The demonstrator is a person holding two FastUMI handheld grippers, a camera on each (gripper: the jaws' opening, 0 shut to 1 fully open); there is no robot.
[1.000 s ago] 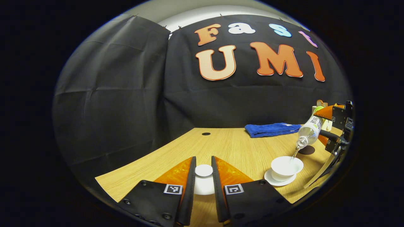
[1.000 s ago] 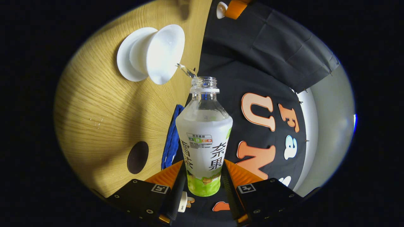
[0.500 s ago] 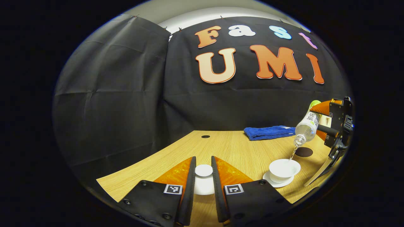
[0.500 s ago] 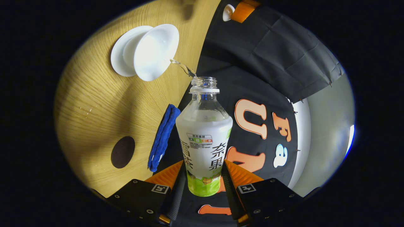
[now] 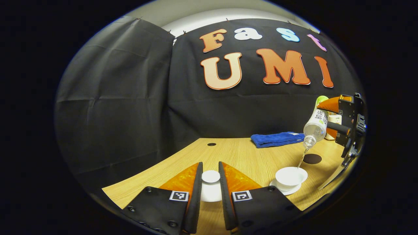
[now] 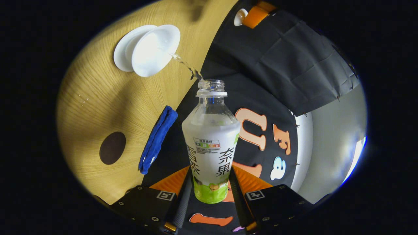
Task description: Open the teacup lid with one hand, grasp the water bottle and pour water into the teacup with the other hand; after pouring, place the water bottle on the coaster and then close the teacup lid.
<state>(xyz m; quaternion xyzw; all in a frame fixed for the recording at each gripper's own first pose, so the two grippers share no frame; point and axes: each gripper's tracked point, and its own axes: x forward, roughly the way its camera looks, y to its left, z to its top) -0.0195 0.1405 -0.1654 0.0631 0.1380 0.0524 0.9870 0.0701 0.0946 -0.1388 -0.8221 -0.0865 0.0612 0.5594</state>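
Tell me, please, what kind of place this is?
Probably a staged recording booth, not a home: a wooden table backed by black cloth wall, with a teacup, water bottle and coaster set out.

White teacup, blue towel, dark brown coaster, wood-grain table.

Black cloth wall with creases, pale ceiling strip above, light wooden table, small dark grommet hole
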